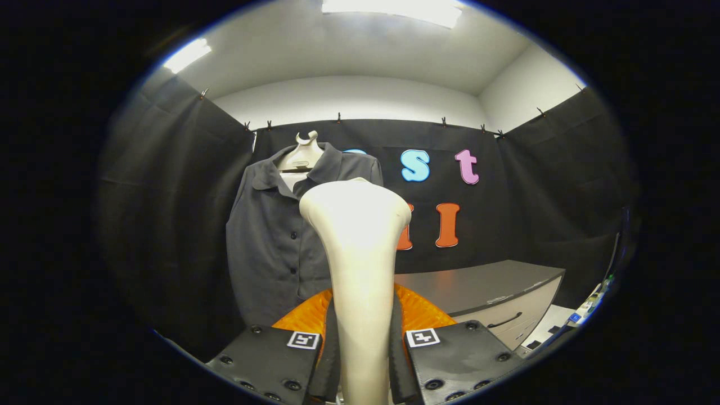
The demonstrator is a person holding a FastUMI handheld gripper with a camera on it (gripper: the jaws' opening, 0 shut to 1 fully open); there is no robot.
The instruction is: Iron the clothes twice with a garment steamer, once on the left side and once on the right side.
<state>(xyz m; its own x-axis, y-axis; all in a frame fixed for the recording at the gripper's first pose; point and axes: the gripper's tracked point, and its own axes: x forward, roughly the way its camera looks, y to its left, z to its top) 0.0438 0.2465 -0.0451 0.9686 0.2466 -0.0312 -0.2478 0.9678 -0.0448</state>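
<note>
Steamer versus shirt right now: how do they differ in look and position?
The steamer is pale cream, smooth and rigid; the shirt is dark grey, soft and buttoned. The steamer stands clamped between the fingers of the hand-held gripper; the shirt hangs beyond on a hanger against the wall. The steamer's head hides part of the shirt. Both are upright.

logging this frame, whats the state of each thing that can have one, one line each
gripper: shut on the garment steamer, both fingers pressing its handle
garment steamer: held upright, head up in front of the shirt
shirt: hanging on a hanger, buttoned, collar open
hanger: hung at the booth wall, carrying the shirt
cabinet drawer: closed
</note>
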